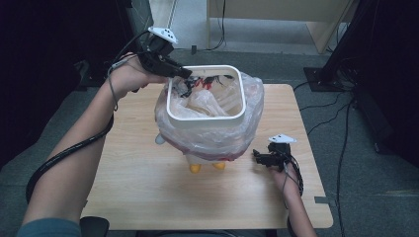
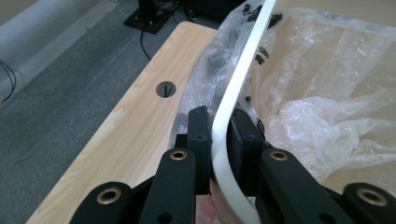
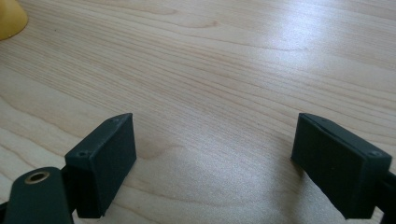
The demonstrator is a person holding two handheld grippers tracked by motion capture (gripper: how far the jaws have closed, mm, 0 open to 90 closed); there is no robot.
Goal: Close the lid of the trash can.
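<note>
While the left hand-held gripper (image 1: 184, 74) pinches the white rim (image 2: 223, 126) of the bin (image 1: 207, 117) at its far left corner, one jaw outside and one inside against the plastic liner (image 2: 327, 121), the right hand-held gripper (image 1: 257, 156) rests wide open and empty on the bench (image 3: 224, 65), just right of the bin's base.

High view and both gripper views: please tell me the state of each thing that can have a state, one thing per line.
White square plastic ring: lifted, tilted, gripped at its far-left corner.
Clear plastic bag: folded over the ring, lining it, crumpled inside.
Left tongs: shut on the ring's rim.
Right tongs: open, holding nothing, low over the light wooden table.
</note>
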